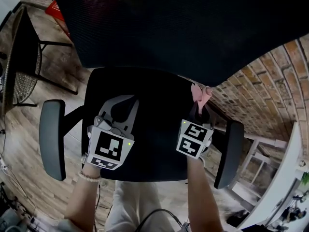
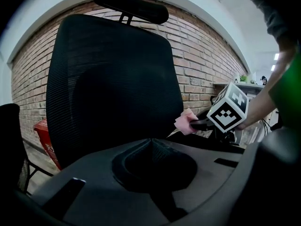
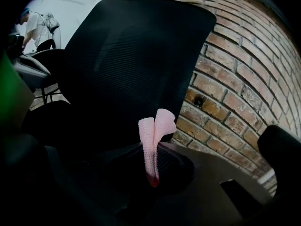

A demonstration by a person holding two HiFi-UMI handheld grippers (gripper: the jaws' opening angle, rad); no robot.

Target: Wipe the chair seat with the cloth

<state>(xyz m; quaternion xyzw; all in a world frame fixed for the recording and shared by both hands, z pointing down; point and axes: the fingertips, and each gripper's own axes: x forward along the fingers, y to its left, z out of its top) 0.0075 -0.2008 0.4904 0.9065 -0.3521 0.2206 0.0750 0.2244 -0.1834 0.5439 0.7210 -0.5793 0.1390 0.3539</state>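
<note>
Two claws sit over the chair seat (image 1: 159,129). The left claw (image 1: 131,99), toward 9 o'clock, has its jaws together on nothing. The right claw (image 1: 199,106), at 2 o'clock beside the backrest (image 1: 183,28), is clamped on the pink cloth (image 1: 200,93).

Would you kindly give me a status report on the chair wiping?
Left tongs shut, empty, over chair seat. Right tongs shut on pink cloth near seat's rear right edge. Nothing in the way.

backrest (image 1: 159,28): cut by top edge | cloth (image 3: 153,140): lower end lost in shadow
</note>
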